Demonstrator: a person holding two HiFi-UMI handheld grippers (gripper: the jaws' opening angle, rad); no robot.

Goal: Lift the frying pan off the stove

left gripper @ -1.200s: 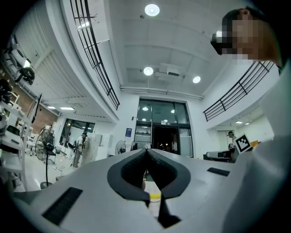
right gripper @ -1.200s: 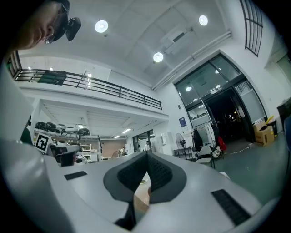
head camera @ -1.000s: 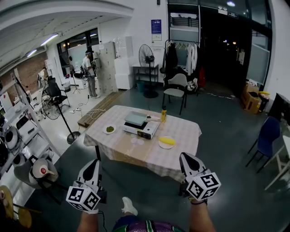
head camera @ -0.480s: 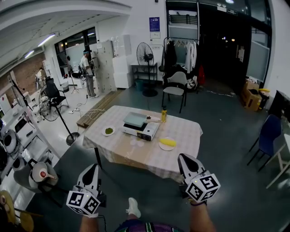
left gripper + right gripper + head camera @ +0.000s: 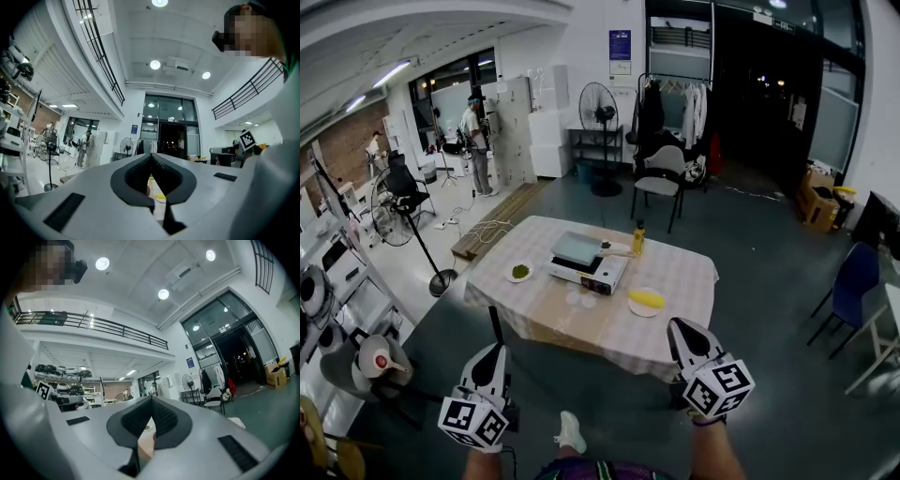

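Far ahead, a table with a checked cloth [image 5: 684, 272] carries a white portable stove [image 5: 591, 271]. On the stove rests a flat grey-green frying pan [image 5: 577, 247], its handle pointing right. Both grippers hang low near my body, well short of the table. My left gripper [image 5: 494, 349] is shut and holds nothing; in the left gripper view its pads meet at the tip of the left gripper [image 5: 151, 155]. My right gripper [image 5: 680, 325] is shut and holds nothing; the right gripper [image 5: 151, 398] shows its pads together there too.
On the table also stand a yellow bottle [image 5: 637, 237], a plate with greens [image 5: 520, 272] and a plate with something yellow [image 5: 646, 300]. A floor fan [image 5: 394, 202] and shelves stand at the left, a chair [image 5: 661, 187] behind the table, a blue chair [image 5: 853, 281] at the right. A person [image 5: 472, 127] stands far back.
The view has drifted slightly and the table sits a little lower and to the left. My foot has shifted below. Both grippers stay shut in much the same place.
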